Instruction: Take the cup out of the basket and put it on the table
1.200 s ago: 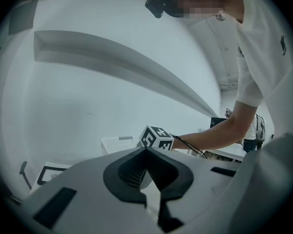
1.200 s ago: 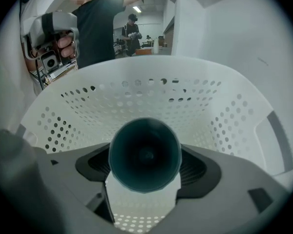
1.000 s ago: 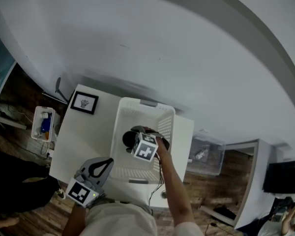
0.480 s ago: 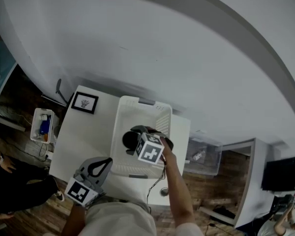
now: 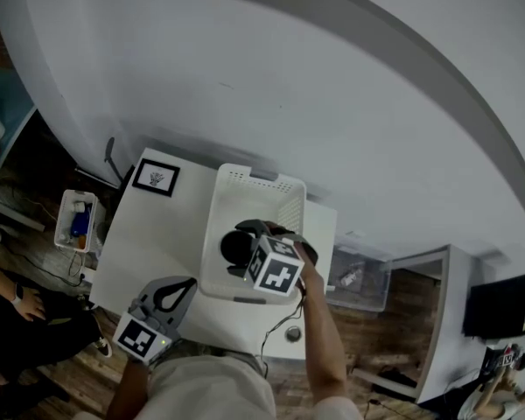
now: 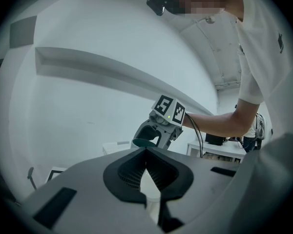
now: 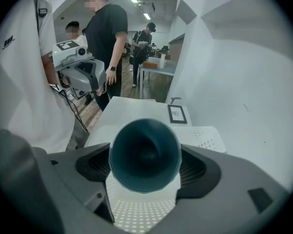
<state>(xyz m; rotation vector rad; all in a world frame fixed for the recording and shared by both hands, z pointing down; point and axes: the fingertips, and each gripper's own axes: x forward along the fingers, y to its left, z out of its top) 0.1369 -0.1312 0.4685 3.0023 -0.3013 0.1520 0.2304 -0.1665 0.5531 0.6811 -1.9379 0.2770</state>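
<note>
White worktop [image 5: 149, 234] sits vs. a plain white wall, w/ a white perforated basket [image 5: 245, 182] on its middle and a small framed picture [image 5: 156, 178] at the far-left corner.

R hand-held gripper [image 5: 243, 250] hangs over the basket, pointing steeply down. Its jaws stand wide, and both pads press on the sides of the dark teal cup [image 7: 145, 155]. Cup mouth faces back along the jaws twd. the camera, so its inside shows as a dark round hollow. Basket's dotted floor shows just below the cup in the right gripper view, so the cup is over the basket's inside, not on the worktop. Can't tell how far it clears the rim.

L hand-held gripper [image 6: 146, 151] is near the worktop's front-left edge, apart from the basket, approx. level. Its jaw tips meet, w/ nothing between them and nothing touched.

Bkgd. in the right gripper view: people [image 7: 107, 38] standing on a wood floor, well away from the worktop.
</note>
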